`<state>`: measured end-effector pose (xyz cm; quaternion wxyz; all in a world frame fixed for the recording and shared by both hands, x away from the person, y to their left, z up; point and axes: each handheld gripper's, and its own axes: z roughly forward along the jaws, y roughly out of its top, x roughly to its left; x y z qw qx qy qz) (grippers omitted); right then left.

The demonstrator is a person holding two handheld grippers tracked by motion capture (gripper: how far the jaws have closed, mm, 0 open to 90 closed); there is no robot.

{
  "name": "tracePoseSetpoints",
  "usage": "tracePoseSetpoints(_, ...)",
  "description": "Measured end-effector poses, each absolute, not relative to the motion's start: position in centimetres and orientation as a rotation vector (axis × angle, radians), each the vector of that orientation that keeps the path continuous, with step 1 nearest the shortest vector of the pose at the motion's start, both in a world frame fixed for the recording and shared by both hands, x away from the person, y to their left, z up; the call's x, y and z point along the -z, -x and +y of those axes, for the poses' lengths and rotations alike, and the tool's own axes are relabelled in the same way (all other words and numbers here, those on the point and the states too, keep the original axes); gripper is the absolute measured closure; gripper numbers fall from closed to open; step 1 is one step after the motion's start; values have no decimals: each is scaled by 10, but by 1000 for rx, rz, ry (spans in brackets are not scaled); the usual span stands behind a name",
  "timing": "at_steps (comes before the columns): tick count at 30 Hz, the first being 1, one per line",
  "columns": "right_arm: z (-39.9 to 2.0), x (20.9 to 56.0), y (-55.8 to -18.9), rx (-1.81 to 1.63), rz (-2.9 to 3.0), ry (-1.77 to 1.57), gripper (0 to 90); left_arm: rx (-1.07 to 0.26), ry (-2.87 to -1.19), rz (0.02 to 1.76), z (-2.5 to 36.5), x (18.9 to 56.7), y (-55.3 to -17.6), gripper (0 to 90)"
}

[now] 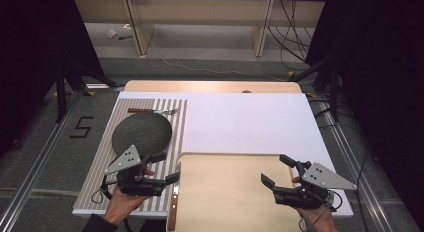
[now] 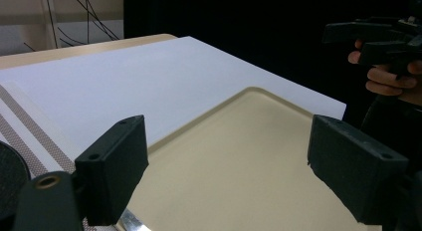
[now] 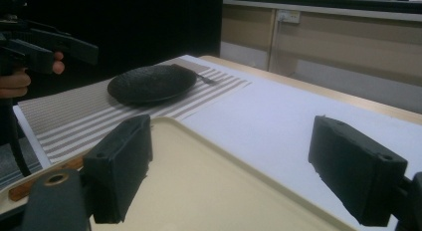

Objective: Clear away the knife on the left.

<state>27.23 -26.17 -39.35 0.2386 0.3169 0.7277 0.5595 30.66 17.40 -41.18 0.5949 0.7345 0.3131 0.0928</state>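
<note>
High view: left gripper (image 1: 167, 168) and right gripper (image 1: 276, 171) flank the tray (image 1: 230, 192), jaws wide open, holding nothing.

table (image 1: 210, 86) w/ white sheet (image 1: 250, 122), striped mat (image 1: 100, 184), beige tray (image 1: 230, 192) on top, prob. overlapping.

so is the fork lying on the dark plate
No, the fork lies on the striped placemat beyond the dark plate, apart from it.

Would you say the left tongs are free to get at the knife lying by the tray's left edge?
Probably yes. The left tongs are open and sit right beside the knife, which lies at the left rim of the tray. Nothing covers it, though the rim may crowd one jaw.
</note>
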Motion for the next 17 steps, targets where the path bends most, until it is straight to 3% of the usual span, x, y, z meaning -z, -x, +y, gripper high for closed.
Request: tracePoseSetpoints(17,-262,393,-272,-1532,1995,-865,184,-193,-1730,732,170,413,-307,158)
